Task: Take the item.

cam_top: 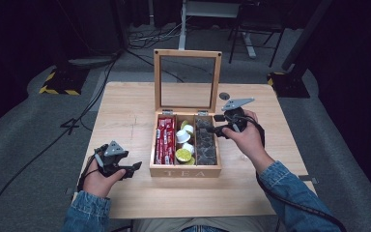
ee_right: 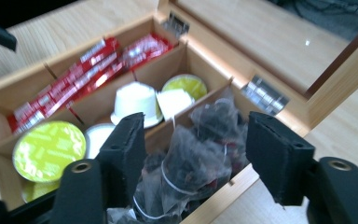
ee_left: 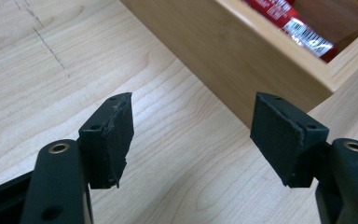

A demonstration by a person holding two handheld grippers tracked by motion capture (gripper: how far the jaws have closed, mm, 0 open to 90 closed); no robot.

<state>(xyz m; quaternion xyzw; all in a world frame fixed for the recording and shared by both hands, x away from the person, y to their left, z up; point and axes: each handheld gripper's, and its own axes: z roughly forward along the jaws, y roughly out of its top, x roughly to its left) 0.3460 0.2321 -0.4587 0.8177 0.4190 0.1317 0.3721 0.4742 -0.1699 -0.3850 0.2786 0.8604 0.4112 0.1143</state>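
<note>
A wooden tea box stands open at mid-table, its glass lid upright at the back. Red sachets fill the left compartment, white and yellow-green capsules the middle, dark mesh tea bags the right. My right gripper hovers over the right compartment. In the right gripper view its jaws stand apart astride the tea bags, the pads not pressing them. My left gripper rests low beside the box's front left corner, open with bare tabletop between the pads.
The light wooden table has free surface left, right and in front of the box. Behind it, on the grey floor, lie cables, a yellow-black striped base and desk legs. A cable trails from the right gripper past the sleeve.
</note>
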